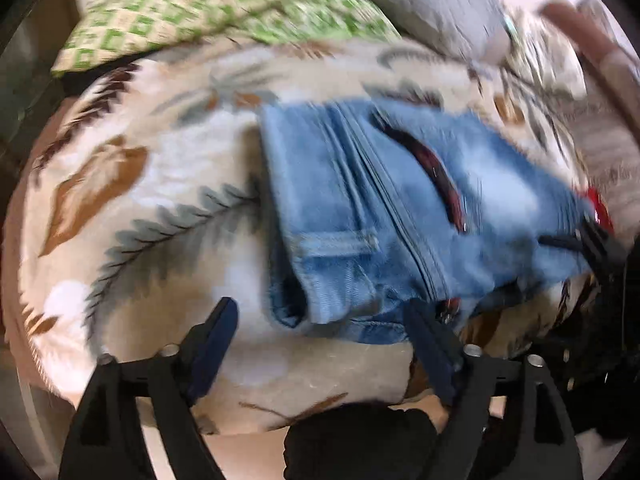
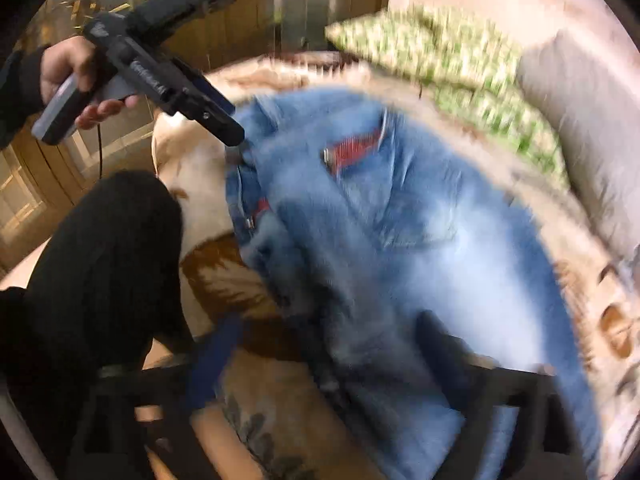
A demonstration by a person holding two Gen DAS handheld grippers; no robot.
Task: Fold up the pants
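Note:
Light blue jeans (image 1: 360,208) lie folded on a leaf-print blanket (image 1: 160,200) over a bed. Red-lined slits show in the denim. In the left wrist view my left gripper (image 1: 322,320) stands open, and the near corner of the jeans lies between its dark blue fingers (image 1: 218,340) without being pressed. The blurred right wrist view shows my right gripper (image 2: 332,344) open too, its fingers (image 2: 216,356) wide apart over the jeans (image 2: 400,240). In that view a hand holds the left gripper (image 2: 234,136) with its tip at the jeans' far left edge.
A green patterned pillow (image 1: 208,12) and a grey quilted pillow (image 1: 432,4) lie at the far end of the bed. A person's black-clad leg (image 2: 100,260) stands by the bed's edge. Wooden panelling (image 2: 208,20) rises behind.

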